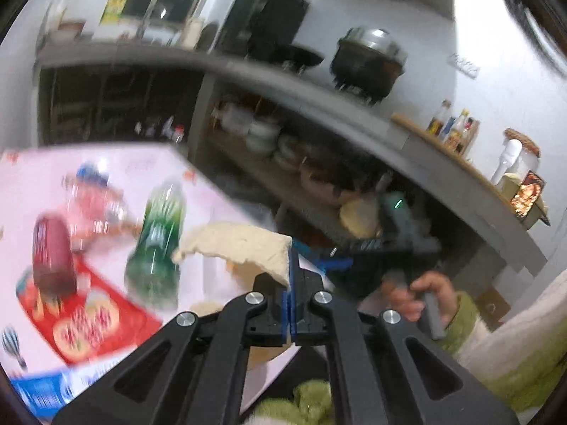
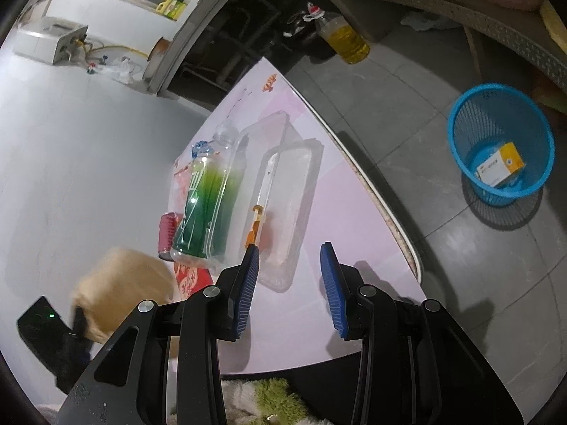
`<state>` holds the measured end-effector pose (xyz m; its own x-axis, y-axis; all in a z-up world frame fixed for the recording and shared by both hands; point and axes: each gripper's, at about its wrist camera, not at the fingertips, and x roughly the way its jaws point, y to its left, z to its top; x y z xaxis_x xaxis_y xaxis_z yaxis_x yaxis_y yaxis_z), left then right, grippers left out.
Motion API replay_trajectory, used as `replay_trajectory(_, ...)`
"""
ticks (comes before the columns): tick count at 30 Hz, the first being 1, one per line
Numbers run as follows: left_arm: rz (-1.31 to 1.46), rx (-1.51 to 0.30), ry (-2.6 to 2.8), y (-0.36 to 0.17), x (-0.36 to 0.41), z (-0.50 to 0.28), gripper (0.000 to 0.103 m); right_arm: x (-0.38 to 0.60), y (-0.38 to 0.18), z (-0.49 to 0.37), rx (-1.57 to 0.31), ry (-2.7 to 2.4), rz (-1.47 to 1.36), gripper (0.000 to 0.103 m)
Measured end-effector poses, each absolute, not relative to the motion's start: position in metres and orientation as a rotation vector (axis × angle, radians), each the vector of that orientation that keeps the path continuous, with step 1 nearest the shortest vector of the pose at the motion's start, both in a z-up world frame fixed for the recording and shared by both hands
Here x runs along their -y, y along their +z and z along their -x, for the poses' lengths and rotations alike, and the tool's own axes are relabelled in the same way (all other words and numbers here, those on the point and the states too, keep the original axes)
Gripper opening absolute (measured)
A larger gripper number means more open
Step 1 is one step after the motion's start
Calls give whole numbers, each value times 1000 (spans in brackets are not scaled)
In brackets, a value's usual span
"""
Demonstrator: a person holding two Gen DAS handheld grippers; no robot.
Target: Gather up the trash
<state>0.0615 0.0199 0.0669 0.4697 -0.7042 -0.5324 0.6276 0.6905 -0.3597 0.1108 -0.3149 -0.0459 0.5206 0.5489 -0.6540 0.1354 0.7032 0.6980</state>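
My left gripper (image 1: 290, 285) is shut on a beige crumpled piece of paper (image 1: 237, 246) and holds it above the pink table (image 1: 32, 177). The paper shows blurred in the right wrist view (image 2: 124, 283). My right gripper (image 2: 290, 285) is open and empty above the table's near edge. On the table lie a green plastic bottle (image 2: 205, 209), a red can (image 2: 168, 230), a clear plastic tray (image 2: 287, 194) and a red wrapper (image 1: 95, 318). A blue mesh bin (image 2: 499, 148) stands on the floor to the right with a yellow and white box (image 2: 499, 166) in it.
A bottle of yellow oil (image 2: 345, 37) stands on the floor past the table. A grey counter (image 1: 407, 131) with a black pot (image 1: 368, 60) and shelves of bowls runs behind. A blue packet (image 1: 42, 393) lies at the table's near left.
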Motion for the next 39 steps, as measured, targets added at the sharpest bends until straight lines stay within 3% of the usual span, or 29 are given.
replay_trajectory(7, 157, -933, -766, -2, -22, -75, 0, 281, -22, -102, -984, 400, -600, 34)
replay_trajectory(13, 4, -1068, -789, -46, 3, -76, 1, 222, -30, -99, -1075, 558, -421, 19)
replay_trajectory(19, -150, -1097, -737, -65, 17, -75, 1, 201, -68, -103, -1221, 549, -433, 17)
replay_trajectory(28, -156, -1081, -738, -71, 24, -83, 1, 174, -74, -111, -1236, 618, -419, 13)
replay_trajectory(33, -156, -1065, -754, -70, 26, -86, 2, 166, -90, -122, -1266, 612, -429, 5)
replay_trajectory(39, -159, -999, -723, -55, 9, -77, 23, 159, -90, -122, -1268, 614, -403, 4)
